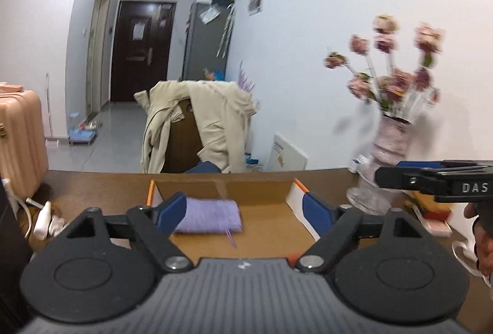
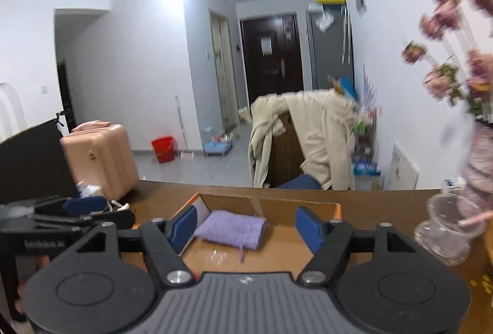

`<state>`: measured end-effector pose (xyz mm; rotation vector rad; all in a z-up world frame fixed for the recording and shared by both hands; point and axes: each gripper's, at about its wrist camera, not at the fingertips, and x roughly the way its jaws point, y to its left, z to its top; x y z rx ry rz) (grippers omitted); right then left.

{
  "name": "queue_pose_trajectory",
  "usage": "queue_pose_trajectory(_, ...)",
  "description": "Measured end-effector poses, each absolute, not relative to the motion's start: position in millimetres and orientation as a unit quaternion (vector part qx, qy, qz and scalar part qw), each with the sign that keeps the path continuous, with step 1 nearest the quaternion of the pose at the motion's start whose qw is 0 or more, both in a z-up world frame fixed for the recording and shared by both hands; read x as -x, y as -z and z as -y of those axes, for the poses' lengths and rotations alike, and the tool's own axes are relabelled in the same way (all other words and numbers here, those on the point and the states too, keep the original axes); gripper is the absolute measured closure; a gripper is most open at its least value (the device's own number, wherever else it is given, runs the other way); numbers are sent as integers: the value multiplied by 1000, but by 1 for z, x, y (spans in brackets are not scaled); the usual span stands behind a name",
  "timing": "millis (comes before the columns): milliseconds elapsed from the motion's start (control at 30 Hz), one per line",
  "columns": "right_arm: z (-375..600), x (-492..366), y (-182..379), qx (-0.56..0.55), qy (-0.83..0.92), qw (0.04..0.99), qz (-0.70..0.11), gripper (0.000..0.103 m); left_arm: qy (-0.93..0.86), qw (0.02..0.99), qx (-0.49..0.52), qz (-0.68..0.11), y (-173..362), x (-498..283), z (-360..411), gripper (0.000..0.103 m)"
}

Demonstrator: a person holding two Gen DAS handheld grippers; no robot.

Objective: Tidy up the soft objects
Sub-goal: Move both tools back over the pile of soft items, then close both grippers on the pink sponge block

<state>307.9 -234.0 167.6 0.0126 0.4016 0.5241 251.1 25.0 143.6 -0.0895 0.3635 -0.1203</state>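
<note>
A folded purple towel (image 1: pixel 209 215) (image 2: pixel 231 228) lies inside an open cardboard box (image 1: pixel 271 229) (image 2: pixel 277 244), toward its far left corner. My left gripper (image 1: pixel 243 213) hangs above the near part of the box, open, with nothing between its blue pads (image 1: pixel 317 213). In the right wrist view my right gripper (image 2: pixel 246 227) is also open over the box, and the towel shows beyond its fingers without touching them. The right gripper also juts in at the right edge of the left wrist view (image 1: pixel 431 180); the left one shows at the left of the right wrist view (image 2: pixel 67 217).
The box sits on a brown table (image 1: pixel 92 189) (image 2: pixel 385 204). A vase of pink flowers (image 1: pixel 391 143) and a clear plastic cup (image 2: pixel 446 229) stand at the table's right. A white cable and plug (image 1: pixel 46 217) lie at the left. A chair draped with a beige coat (image 1: pixel 212 124) stands behind the table, a pink suitcase (image 2: pixel 101 158) to the left.
</note>
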Motion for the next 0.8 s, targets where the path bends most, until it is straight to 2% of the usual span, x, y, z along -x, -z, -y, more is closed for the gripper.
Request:
queue_pose_trajectory(100,257,-240,-143,20,-247,953,-171,27,63,983,32,-168,-120,-194,-5,11)
queue_pose_trajectory(200,274,-185,-113,36,-243,954,-171,27,70,979,41,-185,-91,-148,12,9)
queue_pose_trajectory(300,291,-147,-80,28,-226,952,-206,26,57,976,26,-211,-65,-108,31,8)
queue_pose_trajectory(400,308,-117,-50,21,-196,952,-235,20,38,969,20,-243,-42,-77,41,8)
queue_pose_trajectory(500,323,-89,-26,10,-181,942,-283,19,36,962,25,-270,-24,-52,50,8)
queue_pose_trajectory(633,342,-69,-7,-11,-192,927,-323,19,45,956,22,-289,-16,-54,73,8)
queue_pose_trajectory(800,363,-78,-7,-24,-182,930,-318,20,83,943,31,-320,-11,-86,105,12)
